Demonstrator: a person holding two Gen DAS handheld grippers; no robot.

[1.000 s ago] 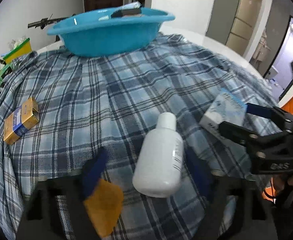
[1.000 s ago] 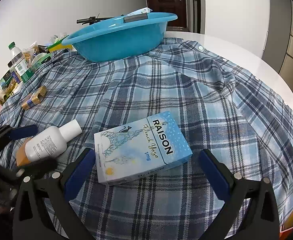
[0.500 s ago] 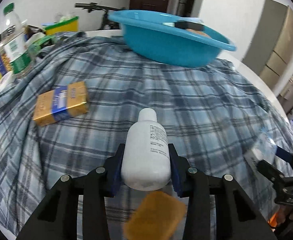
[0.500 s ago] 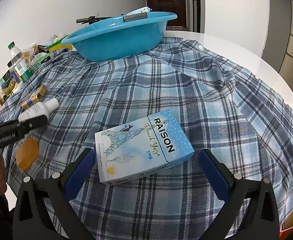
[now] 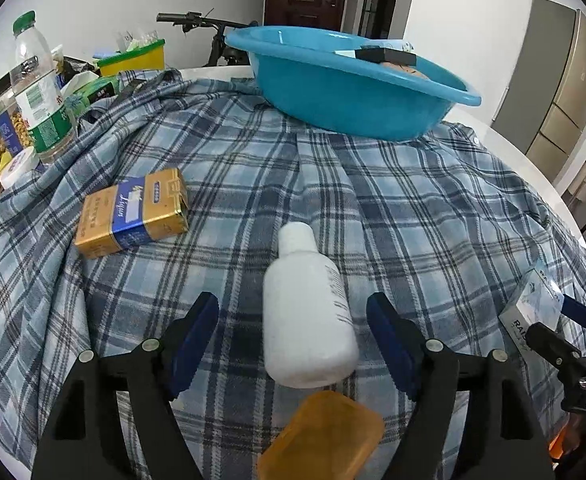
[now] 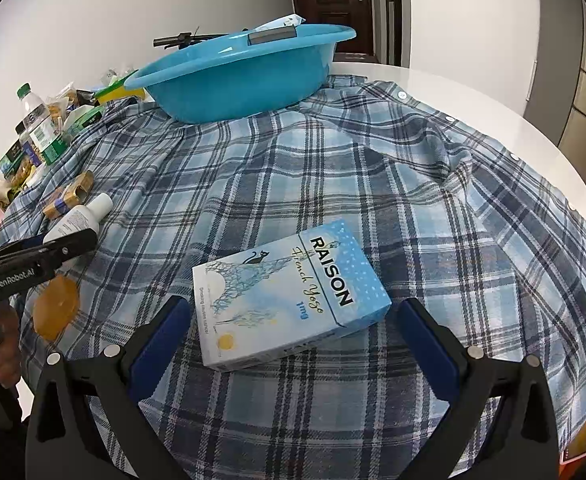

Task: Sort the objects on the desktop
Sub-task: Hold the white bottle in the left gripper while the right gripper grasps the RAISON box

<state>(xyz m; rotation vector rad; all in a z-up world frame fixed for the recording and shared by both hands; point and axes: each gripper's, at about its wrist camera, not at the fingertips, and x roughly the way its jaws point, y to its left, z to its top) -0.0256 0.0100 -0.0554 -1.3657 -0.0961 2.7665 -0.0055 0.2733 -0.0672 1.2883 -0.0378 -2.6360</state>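
A white bottle (image 5: 305,328) lies on the plaid cloth (image 5: 413,200), cap pointing away, between the fingers of my left gripper (image 5: 292,300). The jaws are opening, and both pads stand clear of the bottle. An amber soap bar (image 5: 325,436) lies just below the bottle's base. My right gripper (image 6: 293,306) is open around a light-blue RAISON box (image 6: 289,292) that rests on the cloth without touching either pad. A blue basin (image 5: 349,96) with a few items in it stands at the far side. A gold-and-blue box (image 5: 133,212) lies to the bottle's left.
A water bottle (image 5: 39,88), jars and packets crowd the table's far left edge. The white tabletop (image 6: 473,92) shows bare beyond the cloth on the right. A bicycle handlebar (image 5: 197,20) sticks out behind the basin. A person's hand (image 6: 5,356) holds the left gripper.
My left gripper swung round, shut on the white bottle and shifted it toward the gold box. Its jaws have now spread off it. The right gripper and its box have not moved.
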